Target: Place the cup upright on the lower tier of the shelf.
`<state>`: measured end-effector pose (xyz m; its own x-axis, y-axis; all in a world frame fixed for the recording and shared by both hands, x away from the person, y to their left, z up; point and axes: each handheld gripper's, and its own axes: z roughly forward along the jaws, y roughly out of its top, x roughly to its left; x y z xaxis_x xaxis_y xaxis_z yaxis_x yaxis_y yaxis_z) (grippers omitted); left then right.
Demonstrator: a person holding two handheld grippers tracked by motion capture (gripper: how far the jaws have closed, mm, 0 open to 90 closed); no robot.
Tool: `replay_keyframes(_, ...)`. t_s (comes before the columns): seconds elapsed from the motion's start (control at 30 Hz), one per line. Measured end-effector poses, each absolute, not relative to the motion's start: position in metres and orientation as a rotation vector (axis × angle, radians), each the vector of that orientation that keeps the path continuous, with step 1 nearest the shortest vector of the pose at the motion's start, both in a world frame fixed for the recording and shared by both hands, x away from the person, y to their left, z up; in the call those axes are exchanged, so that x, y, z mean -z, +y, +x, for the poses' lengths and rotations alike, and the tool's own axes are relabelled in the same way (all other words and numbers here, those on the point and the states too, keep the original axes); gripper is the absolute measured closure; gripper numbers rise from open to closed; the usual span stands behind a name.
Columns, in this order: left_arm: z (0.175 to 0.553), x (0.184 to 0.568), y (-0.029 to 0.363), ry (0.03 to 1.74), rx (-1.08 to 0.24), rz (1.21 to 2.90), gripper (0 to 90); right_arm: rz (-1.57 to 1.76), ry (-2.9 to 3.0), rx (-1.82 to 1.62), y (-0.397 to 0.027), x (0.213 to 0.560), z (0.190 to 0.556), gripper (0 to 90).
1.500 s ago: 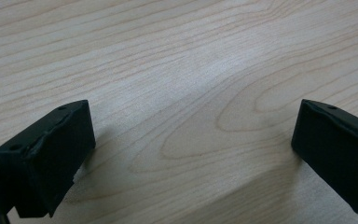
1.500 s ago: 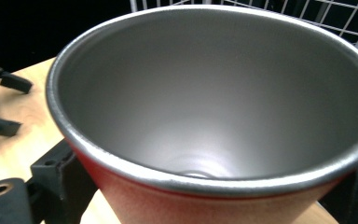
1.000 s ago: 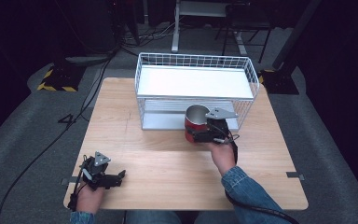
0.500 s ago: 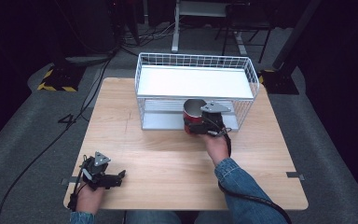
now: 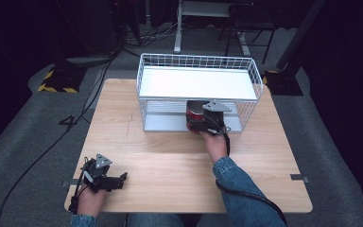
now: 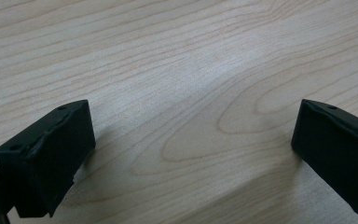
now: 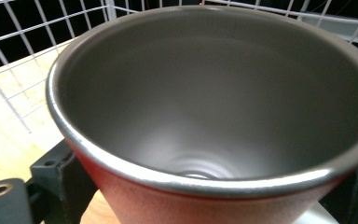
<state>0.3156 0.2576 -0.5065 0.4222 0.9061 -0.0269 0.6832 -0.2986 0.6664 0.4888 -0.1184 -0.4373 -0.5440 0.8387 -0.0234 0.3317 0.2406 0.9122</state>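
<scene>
Holding one red cup (image 5: 194, 112) at the open front of the lower shelf of one white wire rack (image 5: 197, 83), the right gripper (image 5: 203, 124) has its jaws clamped on the cup's sides; the grey, empty inside (image 7: 223, 93) faces its camera. On the near left of the wooden table (image 5: 170, 161), the left gripper (image 5: 116, 181) rests with jaws wide apart, nothing between them.
</scene>
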Motion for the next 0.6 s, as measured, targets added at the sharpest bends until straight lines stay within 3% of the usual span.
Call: replay_keyframes(0.6, 0.316, 0.506, 0.258, 1.338, -0.477, 2.078, 0.0, 1.089, 1.907, -1.271, -0.115, 0.451, 0.506, 7.6)
